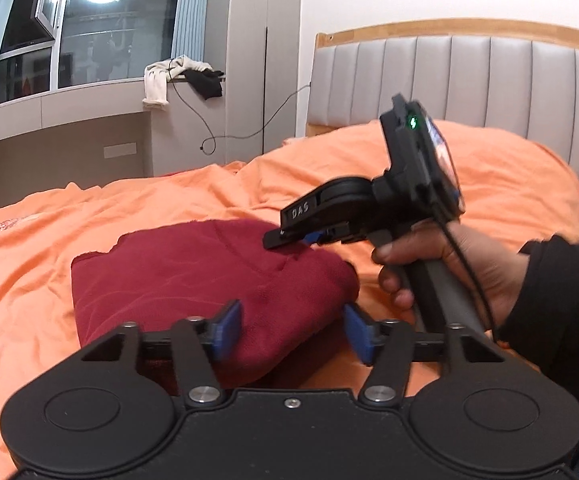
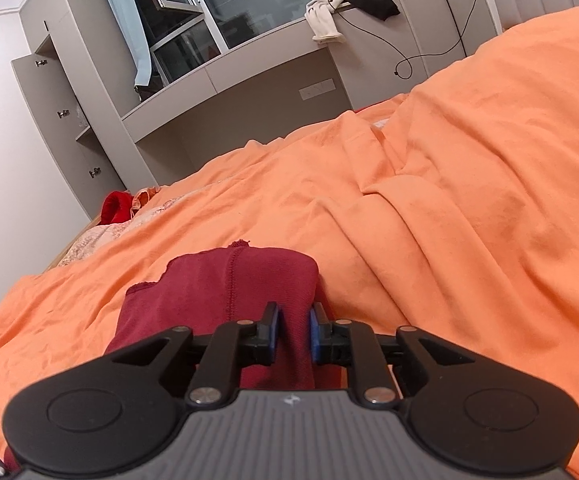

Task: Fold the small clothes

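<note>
A dark red garment [image 1: 193, 276] lies folded into a thick pad on the orange bed sheet [image 1: 69, 216]. My left gripper [image 1: 293, 326] is open at its near edge, the blue pads wide apart on either side of the cloth's corner. My right gripper [image 1: 285, 236], held by a person's hand [image 1: 449, 264], rests low on the garment's far right top. In the right wrist view the right gripper [image 2: 295, 334] stands slightly open, with a strip of the red garment [image 2: 217, 280] between the pads but not pinched.
Orange bedding [image 2: 449, 200] bunches into ridges toward the grey padded headboard [image 1: 469, 80]. A grey desk unit under the window carries draped white and black clothes [image 1: 169, 76] and a hanging cable [image 1: 209, 144]. A bright red item [image 2: 115, 208] lies at the bed's far left edge.
</note>
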### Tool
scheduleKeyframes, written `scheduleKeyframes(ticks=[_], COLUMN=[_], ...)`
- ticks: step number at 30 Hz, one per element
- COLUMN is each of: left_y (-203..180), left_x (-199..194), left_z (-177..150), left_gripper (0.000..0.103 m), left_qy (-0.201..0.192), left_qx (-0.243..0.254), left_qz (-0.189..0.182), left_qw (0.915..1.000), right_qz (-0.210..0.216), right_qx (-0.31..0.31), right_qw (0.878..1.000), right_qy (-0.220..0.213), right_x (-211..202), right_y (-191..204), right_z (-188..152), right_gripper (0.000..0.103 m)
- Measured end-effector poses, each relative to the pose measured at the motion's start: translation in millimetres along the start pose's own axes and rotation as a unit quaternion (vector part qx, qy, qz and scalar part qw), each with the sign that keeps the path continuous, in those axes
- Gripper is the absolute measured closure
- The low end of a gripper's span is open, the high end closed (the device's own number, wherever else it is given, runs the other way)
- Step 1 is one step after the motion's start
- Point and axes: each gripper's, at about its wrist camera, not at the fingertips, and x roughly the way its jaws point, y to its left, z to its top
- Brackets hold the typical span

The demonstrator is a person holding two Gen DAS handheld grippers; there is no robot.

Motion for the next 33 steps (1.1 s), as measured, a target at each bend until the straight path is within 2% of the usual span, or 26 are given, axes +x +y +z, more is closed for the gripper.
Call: scheduleKeyframes(ticks=[3, 5, 7, 8, 9, 11, 14, 17, 21, 27, 33], left_y=[-3, -1, 3, 6, 11, 19, 35, 55, 82, 108, 107], left_x=[-10, -16, -21, -24, -26, -29, -33, -36, -39, -39, -34], left_z=[5, 9, 14, 16, 19, 24, 29, 32, 30, 13, -6], left_gripper=[0.022, 0.018, 0.016, 0.013, 0.009, 0.007, 0.001, 0.001, 0.001, 0.001, 0.001], left_qy=[-0.013, -0.022, -0.028, -0.03, -0.033, -0.039, -0.046, -0.044, -0.031, 0.001, 0.026], left_qx=[-0.01, -0.02, -0.034, -0.041, -0.049, -0.063, -0.077, -0.099, -0.133, -0.178, -0.17], left_qz=[0.001, 0.003, 0.006, 0.011, 0.02, 0.048, 0.103, 0.147, 0.182, 0.192, 0.181], left_qw=[0.9999, 0.9996, 0.999, 0.9987, 0.998, 0.9961, 0.9906, 0.9831, 0.9738, 0.965, 0.9684], right_qz=[-0.007, -0.009, -0.011, -0.012, -0.014, -0.016, -0.022, -0.022, -0.015, 0.002, -0.014], right_qx=[-0.004, -0.005, -0.003, -0.003, -0.002, -0.001, -0.006, -0.012, -0.031, -0.078, -0.14], right_qw=[1.0, 1.0, 1.0, 1.0, 1.0, 1.0, 0.999, 0.999, 0.998, 0.994, 0.989], right_qy=[-0.006, -0.01, -0.013, -0.015, -0.017, -0.021, -0.028, -0.04, -0.059, -0.077, -0.053], right_x=[-3, -7, -9, -11, -13, -16, -23, -32, -51, -77, -88], right_y=[1, 0, -1, -2, -2, -4, -4, -1, 8, 29, 39], right_z=[0, 0, -1, -1, -2, -3, -5, -7, -12, -27, -58], right_gripper=[0.075, 0.072, 0.064, 0.055, 0.048, 0.042, 0.027, 0.014, 0.001, 0.0, 0.0])
